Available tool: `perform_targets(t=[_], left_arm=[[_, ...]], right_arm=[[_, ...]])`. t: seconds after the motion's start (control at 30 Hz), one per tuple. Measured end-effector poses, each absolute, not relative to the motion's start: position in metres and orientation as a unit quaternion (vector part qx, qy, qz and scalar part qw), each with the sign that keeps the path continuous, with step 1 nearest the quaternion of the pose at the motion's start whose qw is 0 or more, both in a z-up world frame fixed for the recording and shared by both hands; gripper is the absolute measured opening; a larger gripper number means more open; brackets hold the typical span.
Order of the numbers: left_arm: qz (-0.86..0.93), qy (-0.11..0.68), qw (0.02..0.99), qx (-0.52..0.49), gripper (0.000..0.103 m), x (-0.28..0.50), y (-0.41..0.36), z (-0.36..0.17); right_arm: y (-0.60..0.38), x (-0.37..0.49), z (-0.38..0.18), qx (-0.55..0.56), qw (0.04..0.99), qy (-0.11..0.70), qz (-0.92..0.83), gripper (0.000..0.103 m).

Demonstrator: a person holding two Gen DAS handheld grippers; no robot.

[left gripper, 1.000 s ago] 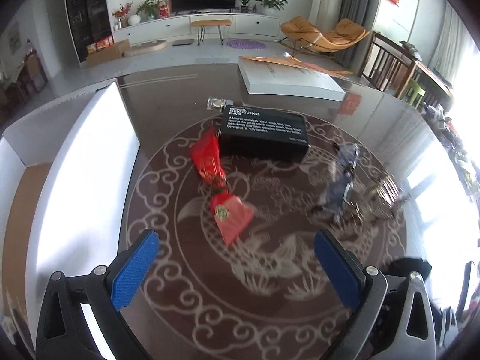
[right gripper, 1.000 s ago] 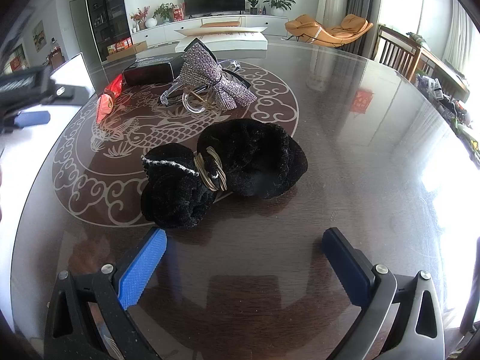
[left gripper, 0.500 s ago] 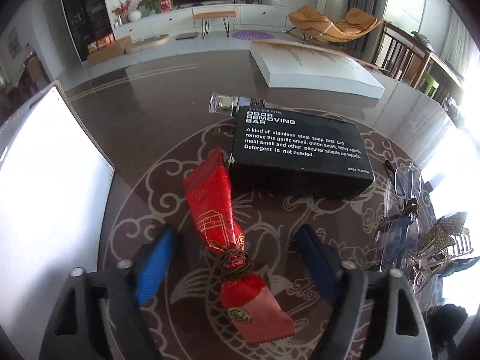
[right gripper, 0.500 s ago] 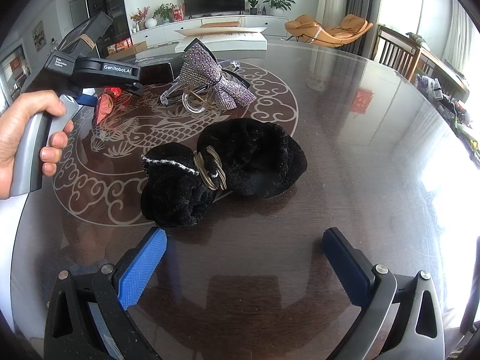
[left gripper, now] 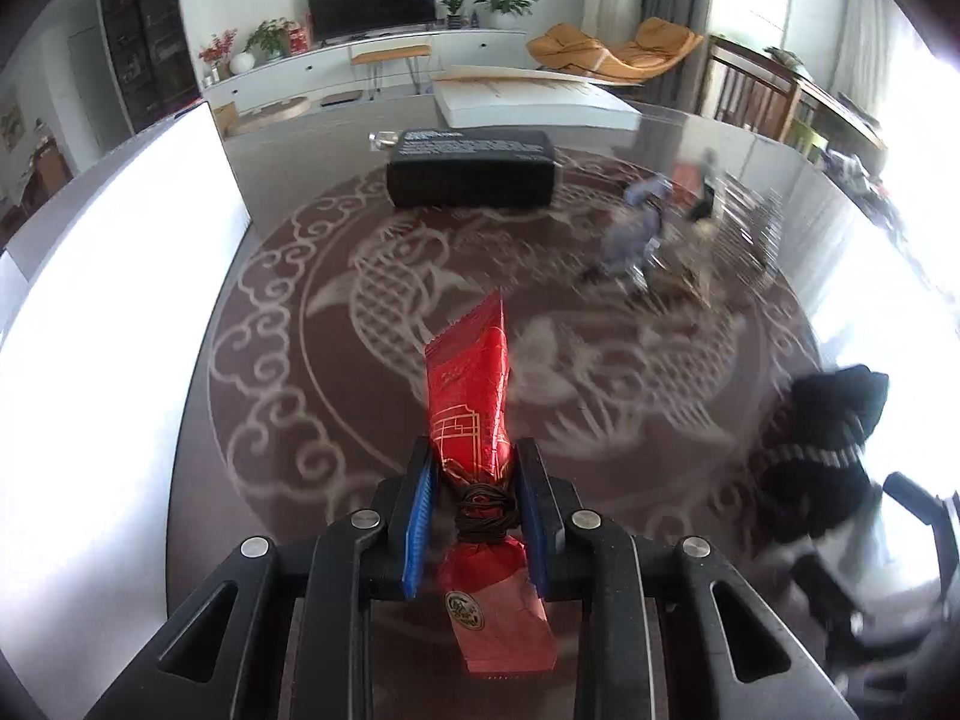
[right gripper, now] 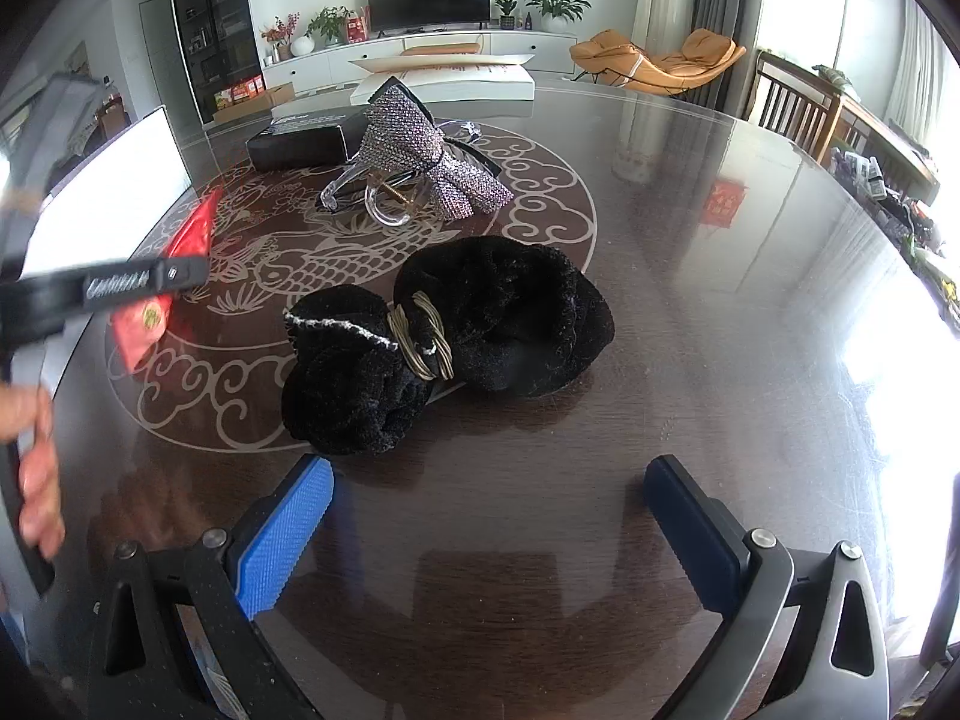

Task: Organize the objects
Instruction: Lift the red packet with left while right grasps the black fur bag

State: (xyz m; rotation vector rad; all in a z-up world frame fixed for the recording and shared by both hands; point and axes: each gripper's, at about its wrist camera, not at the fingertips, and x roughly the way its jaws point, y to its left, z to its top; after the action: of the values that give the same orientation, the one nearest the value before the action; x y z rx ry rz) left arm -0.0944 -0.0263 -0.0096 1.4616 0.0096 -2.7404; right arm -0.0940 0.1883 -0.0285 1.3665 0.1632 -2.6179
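Observation:
A red foil packet (left gripper: 471, 372), tied with dark cord at its waist, sits between the blue pads of my left gripper (left gripper: 474, 456). The jaws are closing and the pads press on the waist from both sides. In the right wrist view the same packet (right gripper: 195, 228) sticks out past the left gripper's black body, which a hand holds. My right gripper (right gripper: 483, 480) stands open over bare table, just short of a black fuzzy bow (right gripper: 450, 336) with a gold knot. Nothing lies between its fingers.
A black box (left gripper: 471, 171) lies beyond the packet, a small glass bottle (left gripper: 381, 140) behind it. A rhinestone bow clip (right gripper: 426, 156) rests past the black bow. An open white box (left gripper: 108, 300) lines the table's left side; a flat white box (left gripper: 534, 102) lies at the back.
The left gripper came in over the red packet and its jaws went from wide apart to clamped on the packet's waist; the black box now looks farther off. The right gripper stayed put.

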Motion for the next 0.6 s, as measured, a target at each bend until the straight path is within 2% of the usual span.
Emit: perform_targets(t=[0.1,0.17,0.23,0.27,0.37,0.6], left_arm=[[-0.883,-0.014,-0.020,0.469,0.027,-0.056,-0.015,-0.008],[-0.883,-0.033,-0.027,0.467,0.042,-0.043,-0.010,-0.008],[-0.882,-0.045,-0.017,0.468,0.088,-0.045,-0.010,-0.011],[-0.881,-0.042,-0.014,0.471,0.094,-0.047,-0.012,-0.014],[-0.880,-0.016,-0.018,0.474,0.103,-0.056,-0.018,-0.019],[-0.881,-0.015,-0.025,0.472,0.103,-0.062,-0.018,-0.023]], right_arm=[[0.187,-0.095,-0.029,0.460,0.093,0.055,-0.881,0.103],[0.188,-0.095,-0.029,0.460,0.093,0.055,-0.881,0.103],[0.188,-0.095,-0.029,0.460,0.093,0.055,-0.881,0.103],[0.187,-0.095,-0.029,0.460,0.093,0.055,-0.881,0.103],[0.188,-0.095,-0.029,0.460,0.093,0.055,-0.882,0.103],[0.188,-0.095,-0.029,0.460,0.093,0.055,-0.881,0.103]])
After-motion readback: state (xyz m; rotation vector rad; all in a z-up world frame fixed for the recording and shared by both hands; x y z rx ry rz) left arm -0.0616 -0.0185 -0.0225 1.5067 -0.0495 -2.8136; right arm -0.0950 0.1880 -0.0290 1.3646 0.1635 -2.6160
